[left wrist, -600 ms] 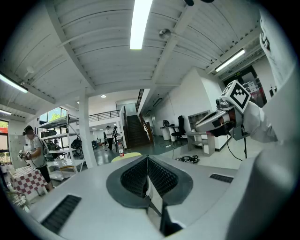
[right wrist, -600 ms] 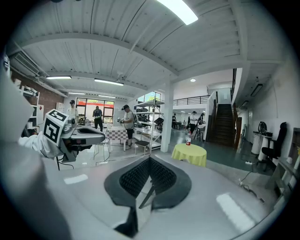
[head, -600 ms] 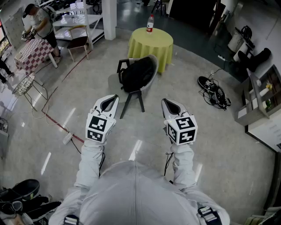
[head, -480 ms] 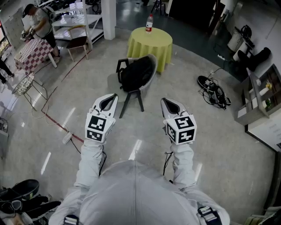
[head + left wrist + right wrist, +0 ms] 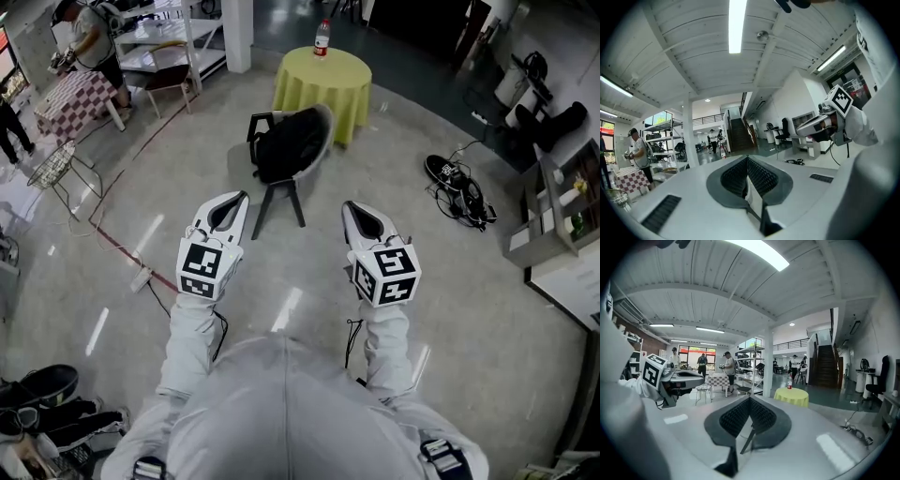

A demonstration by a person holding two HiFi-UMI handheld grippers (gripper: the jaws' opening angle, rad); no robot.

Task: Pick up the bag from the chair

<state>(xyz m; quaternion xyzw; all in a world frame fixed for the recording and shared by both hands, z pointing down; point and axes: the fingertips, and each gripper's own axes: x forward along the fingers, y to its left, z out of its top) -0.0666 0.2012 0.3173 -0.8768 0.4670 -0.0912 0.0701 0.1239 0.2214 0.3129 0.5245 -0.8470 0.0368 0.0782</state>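
Black bag [image 5: 291,145] on chair [image 5: 324,139], yellow table [image 5: 323,82] just behind (bottle [image 5: 322,37] on top)

The person wears a pale grey jacket [image 5: 281,412] with long sleeves [image 5: 192,333], and dark strap buckles [image 5: 439,457] sit at both shoulders. The left hand-held gripper [image 5: 242,198] and the right hand-held gripper [image 5: 347,206] are smooth white shells with dark ribbed mouths, each carrying a cube [image 5: 386,275] of black-and-white square markers. A thin black cord [image 5: 351,342] dangles beside each sleeve.

place: open-plan workshop hall | signs: metal shelving [image 5: 161,34], staircase [image 5: 826,363], strip lights [image 5: 736,23] — cables [image 5: 459,194] on concrete floor [image 5: 459,309]
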